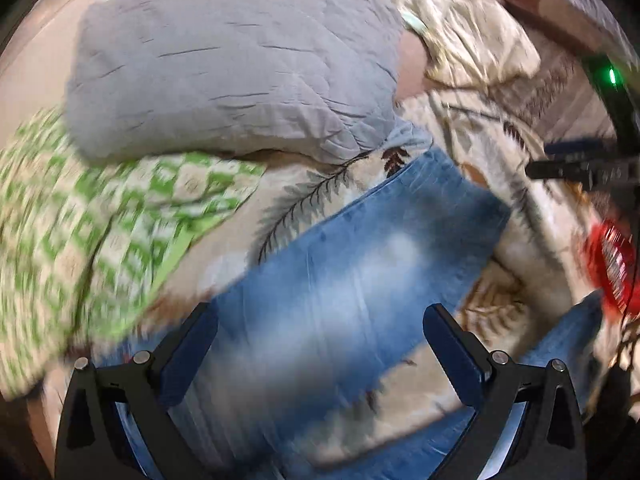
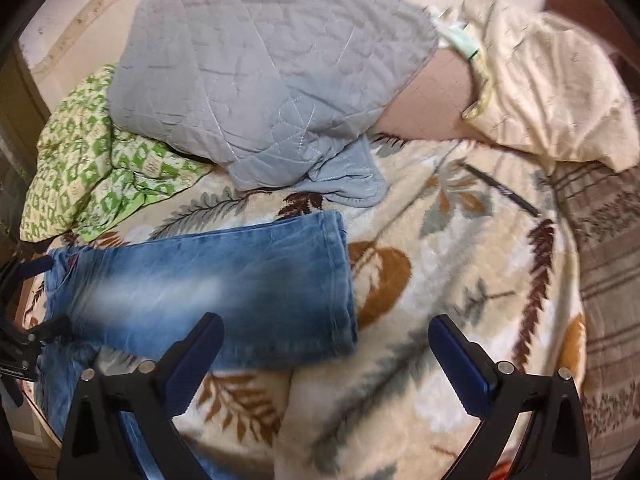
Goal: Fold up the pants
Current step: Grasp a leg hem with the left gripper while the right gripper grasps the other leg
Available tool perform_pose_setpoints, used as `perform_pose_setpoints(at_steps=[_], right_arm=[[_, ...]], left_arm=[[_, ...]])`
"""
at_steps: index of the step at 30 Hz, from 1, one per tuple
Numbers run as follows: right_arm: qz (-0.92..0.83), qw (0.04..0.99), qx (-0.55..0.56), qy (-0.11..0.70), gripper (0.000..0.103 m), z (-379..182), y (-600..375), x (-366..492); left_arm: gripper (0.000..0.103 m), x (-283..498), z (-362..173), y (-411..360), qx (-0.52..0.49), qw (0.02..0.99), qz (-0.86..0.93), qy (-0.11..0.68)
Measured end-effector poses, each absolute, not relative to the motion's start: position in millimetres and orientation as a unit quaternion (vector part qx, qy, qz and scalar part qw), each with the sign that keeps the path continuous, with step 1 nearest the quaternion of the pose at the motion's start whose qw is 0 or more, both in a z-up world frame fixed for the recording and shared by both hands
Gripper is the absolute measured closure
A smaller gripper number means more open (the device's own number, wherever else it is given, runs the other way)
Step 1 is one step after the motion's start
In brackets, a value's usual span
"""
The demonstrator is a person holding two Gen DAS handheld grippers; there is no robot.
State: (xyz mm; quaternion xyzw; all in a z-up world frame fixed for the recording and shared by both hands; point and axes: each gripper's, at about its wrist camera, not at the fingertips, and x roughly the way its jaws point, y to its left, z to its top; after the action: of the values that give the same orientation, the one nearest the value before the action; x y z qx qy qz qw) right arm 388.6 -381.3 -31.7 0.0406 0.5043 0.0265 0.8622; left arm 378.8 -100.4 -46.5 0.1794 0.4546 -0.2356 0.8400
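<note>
Faded blue jeans (image 1: 360,248) lie on a leaf-patterned blanket (image 1: 300,196). In the left wrist view one leg runs from under my left gripper (image 1: 320,324) up to the right, its hem near the grey quilt. My left gripper is open and empty just above that leg. In the right wrist view the jeans (image 2: 224,280) lie across the left half, hem to the right. My right gripper (image 2: 326,334) is open and empty, above the blanket (image 2: 440,280) just below the hem. The left gripper shows at that view's left edge (image 2: 20,320).
A grey quilted cover (image 2: 264,68) is piled at the back, a green patterned cloth (image 2: 88,160) at the left, a cream pillow (image 2: 552,88) at the back right. A dark pen (image 2: 504,192) lies on the blanket. A red object (image 1: 612,264) is at the right edge.
</note>
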Motion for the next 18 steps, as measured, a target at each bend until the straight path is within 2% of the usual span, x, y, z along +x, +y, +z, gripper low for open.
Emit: perform_pose_setpoints(at_steps=[7, 14, 18], right_arm=[[0.052, 0.827, 0.025, 0.559, 0.000, -76.0, -372.1, 457.6], [0.063, 0.818, 0.018, 0.571, 0.001, -105.4, -376.0, 505.2], [0.064, 0.812, 0.015, 0.580, 0.009, -115.2, -377.6, 519.1]], left_arm=[[0.001, 441.1, -95.0, -145.2, 0.309, 0.780, -0.285, 0.463], [0.001, 474.3, -129.7, -152.4, 0.316, 0.756, -0.311, 0.482], [0.001, 487.1, -139.3, -149.5, 0.301, 0.754, -0.312, 0.493]])
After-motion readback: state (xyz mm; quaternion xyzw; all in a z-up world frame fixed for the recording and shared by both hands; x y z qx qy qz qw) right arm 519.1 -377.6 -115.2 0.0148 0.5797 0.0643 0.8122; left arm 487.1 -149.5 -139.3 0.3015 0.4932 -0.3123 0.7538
